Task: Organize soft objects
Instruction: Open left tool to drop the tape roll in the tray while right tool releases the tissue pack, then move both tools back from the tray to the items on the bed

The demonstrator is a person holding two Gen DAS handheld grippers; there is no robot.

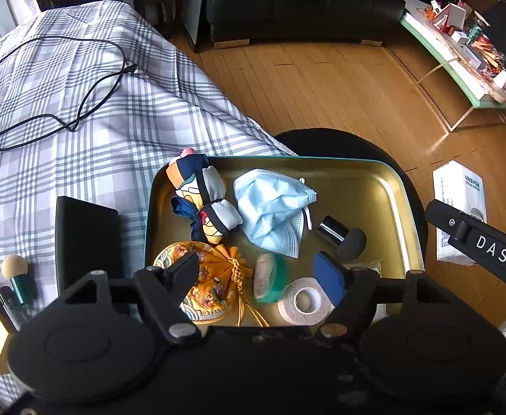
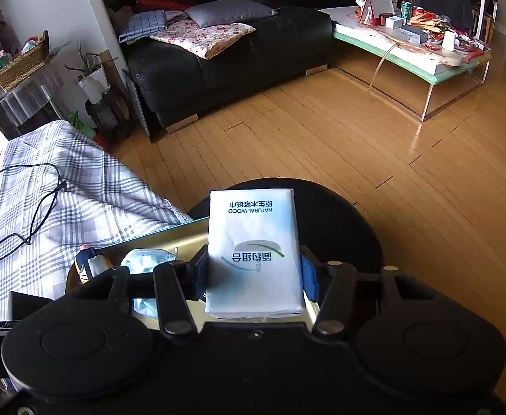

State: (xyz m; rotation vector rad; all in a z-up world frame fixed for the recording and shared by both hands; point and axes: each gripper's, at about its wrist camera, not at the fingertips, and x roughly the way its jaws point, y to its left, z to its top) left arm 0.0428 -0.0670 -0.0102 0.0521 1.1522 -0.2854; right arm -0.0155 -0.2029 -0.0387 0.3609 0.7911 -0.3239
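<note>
A gold tray [image 1: 374, 180] holds a colourful folded cloth [image 1: 201, 193], a blue face mask [image 1: 270, 207], an orange embroidered pouch [image 1: 211, 283], a tape roll [image 1: 303, 301] and a black sponge brush [image 1: 343, 237]. My left gripper [image 1: 263, 271] is open and empty, low over the tray's near end, above the pouch and tape. My right gripper [image 2: 254, 276] is shut on a white tissue pack [image 2: 254, 252] and holds it above the tray's right side [image 2: 183, 235]. The pack also shows in the left wrist view [image 1: 459, 204].
The tray rests on a black round stool [image 2: 339, 214] beside a checked bedspread [image 1: 97, 121] with a black cable [image 1: 62, 79]. A black box [image 1: 87, 238] and a small brush [image 1: 16, 273] lie on the bed. Wooden floor, black sofa [image 2: 235, 55] and a cluttered low table [image 2: 426, 52] lie beyond.
</note>
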